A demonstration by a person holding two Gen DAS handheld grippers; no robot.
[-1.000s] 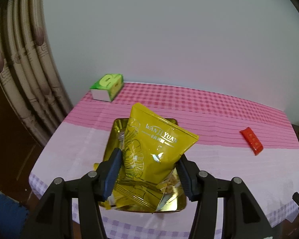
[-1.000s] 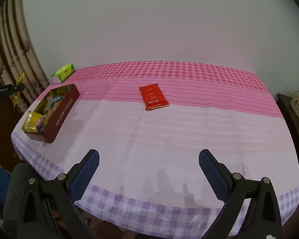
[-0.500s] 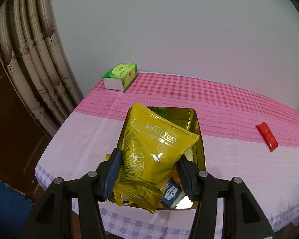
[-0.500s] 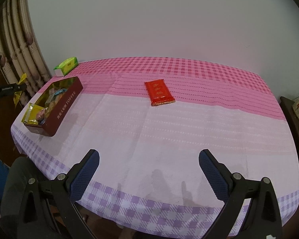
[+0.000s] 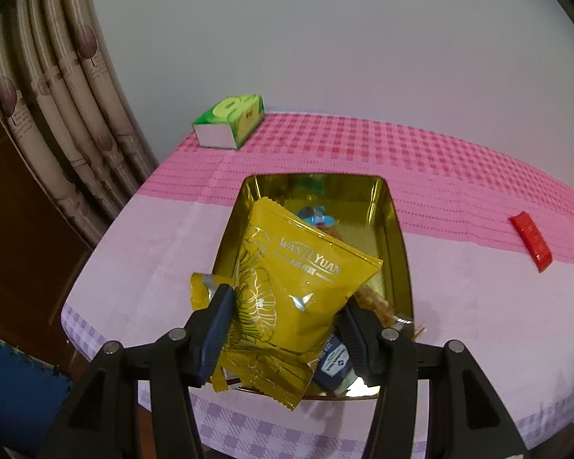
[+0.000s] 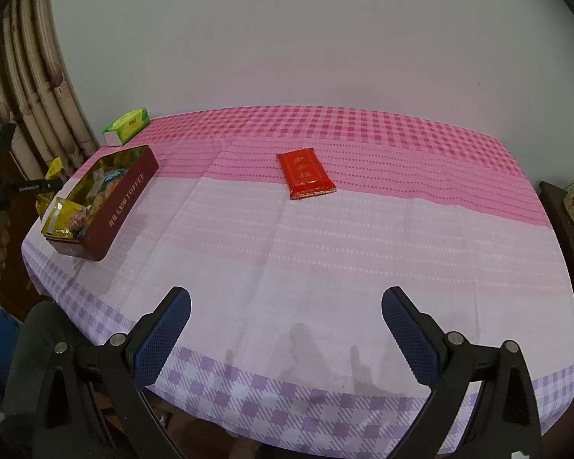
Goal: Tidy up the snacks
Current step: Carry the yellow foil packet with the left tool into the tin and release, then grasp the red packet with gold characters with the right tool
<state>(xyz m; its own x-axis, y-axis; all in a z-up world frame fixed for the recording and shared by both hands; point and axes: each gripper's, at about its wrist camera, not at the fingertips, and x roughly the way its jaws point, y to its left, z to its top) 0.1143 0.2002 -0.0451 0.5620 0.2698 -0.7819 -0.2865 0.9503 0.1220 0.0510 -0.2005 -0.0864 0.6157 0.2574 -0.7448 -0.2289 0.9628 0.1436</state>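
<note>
A desk (image 6: 325, 252) under a pink, white and lilac checked cloth fills the middle of both views, with a plain pale wall behind it and patterned curtains (image 5: 57, 114) down the left edge. In the right wrist view a dark red tin (image 6: 124, 206) with a gold inside sits at the left of the frame near the desk's corner, wrapped snacks heaped in it; in the left wrist view the same tin opens at centre frame, its far half mostly bare gold. The left claw (image 5: 287, 325), low at centre in its own view, is clamped on a yellow snack bag (image 5: 294, 290), one blue pad against each side, the bag tilted and hanging over the near end of the tin. The right claw (image 6: 287, 329) stands wide apart at the bottom of its view, nothing between its pads, above the lilac border of the cloth. A green tissue box (image 6: 128, 124) lies at the upper left, behind the tin, near the wall. A red snack packet (image 6: 306, 172) lies flat at upper centre of the right wrist view, well apart from the tin.
</note>
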